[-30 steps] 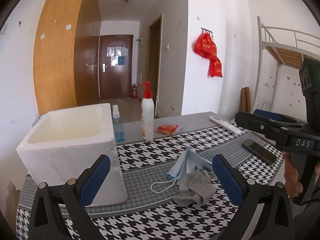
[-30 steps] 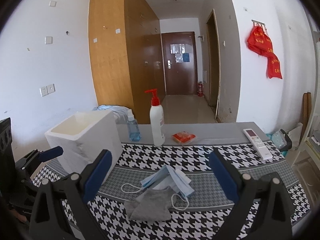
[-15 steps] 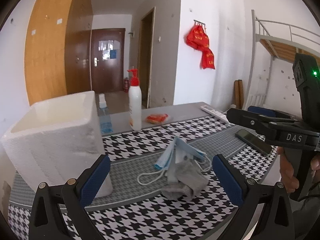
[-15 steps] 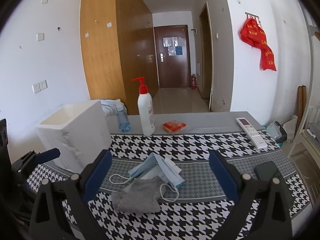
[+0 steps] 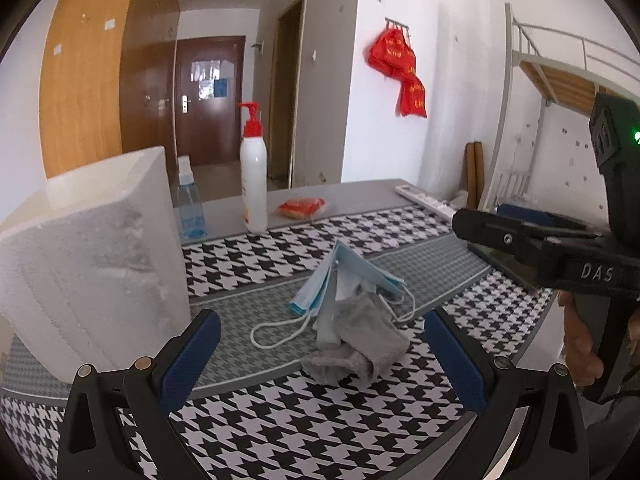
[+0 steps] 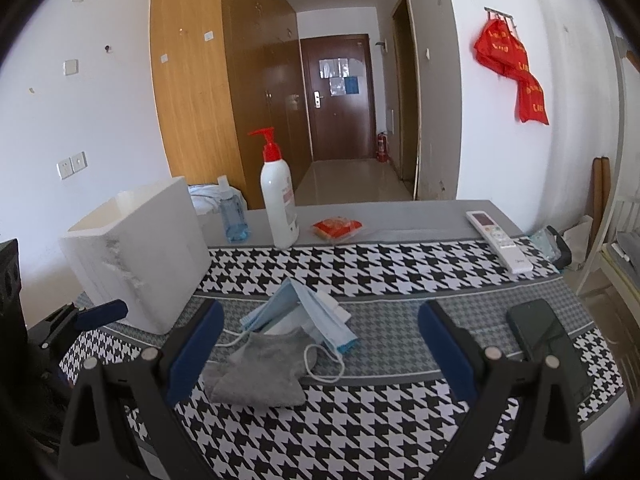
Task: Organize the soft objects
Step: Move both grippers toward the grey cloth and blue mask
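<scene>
Plainly, both grippers hovered above the houndstooth-covered surface (image 6: 360,264) with nothing between their pads. The left gripper (image 5: 320,356) stood spread wide, and so did the right gripper (image 6: 318,354). Between them, near the front edge, a grey sock (image 6: 260,372) lay crumpled, touching and partly overlapping a tented stack of blue face masks (image 6: 308,312) whose white ear loops trailed onto the cloth. A white foam box (image 6: 136,252) sat to the left, apart from the pile. A pump bottle (image 6: 278,196) stood upright behind, and a dark phone (image 6: 548,340) lay to the right.
</scene>
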The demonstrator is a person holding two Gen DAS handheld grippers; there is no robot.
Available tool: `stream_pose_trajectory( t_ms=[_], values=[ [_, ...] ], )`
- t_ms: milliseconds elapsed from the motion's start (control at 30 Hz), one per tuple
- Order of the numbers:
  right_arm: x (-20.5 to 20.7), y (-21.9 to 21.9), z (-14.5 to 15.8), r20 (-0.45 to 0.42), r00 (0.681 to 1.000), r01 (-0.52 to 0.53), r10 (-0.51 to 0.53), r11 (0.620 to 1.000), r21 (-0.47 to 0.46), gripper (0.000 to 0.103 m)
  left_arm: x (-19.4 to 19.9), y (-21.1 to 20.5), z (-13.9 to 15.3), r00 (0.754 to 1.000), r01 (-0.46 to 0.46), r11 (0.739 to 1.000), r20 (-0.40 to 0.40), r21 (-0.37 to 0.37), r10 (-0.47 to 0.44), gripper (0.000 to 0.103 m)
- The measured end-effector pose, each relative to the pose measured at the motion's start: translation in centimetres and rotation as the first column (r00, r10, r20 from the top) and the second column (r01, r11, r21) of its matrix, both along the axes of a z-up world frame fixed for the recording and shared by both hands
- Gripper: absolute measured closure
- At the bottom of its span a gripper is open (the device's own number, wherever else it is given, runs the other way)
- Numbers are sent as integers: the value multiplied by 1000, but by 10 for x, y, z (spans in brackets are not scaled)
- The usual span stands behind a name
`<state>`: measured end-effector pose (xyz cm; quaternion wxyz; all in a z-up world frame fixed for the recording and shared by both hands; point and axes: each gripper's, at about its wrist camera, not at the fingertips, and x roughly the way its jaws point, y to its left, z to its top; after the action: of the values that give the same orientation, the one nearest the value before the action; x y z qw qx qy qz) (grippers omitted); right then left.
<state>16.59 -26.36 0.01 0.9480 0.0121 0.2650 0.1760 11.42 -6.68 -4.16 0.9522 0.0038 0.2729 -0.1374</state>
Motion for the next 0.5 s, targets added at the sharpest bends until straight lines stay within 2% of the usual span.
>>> stream_pose_trajectory(
  t_ms=[200, 500],
  values=[
    [4, -4, -8, -26, 1000, 11, -11, 1000, -7, 4, 4, -7, -7, 999, 20, 1000, -39, 2, -20, 1],
    [9, -11, -17, -53, 998, 17, -18, 1000, -23, 4, 15, -13, -19, 996, 4, 1000, -92, 17, -3, 1]
  ],
)
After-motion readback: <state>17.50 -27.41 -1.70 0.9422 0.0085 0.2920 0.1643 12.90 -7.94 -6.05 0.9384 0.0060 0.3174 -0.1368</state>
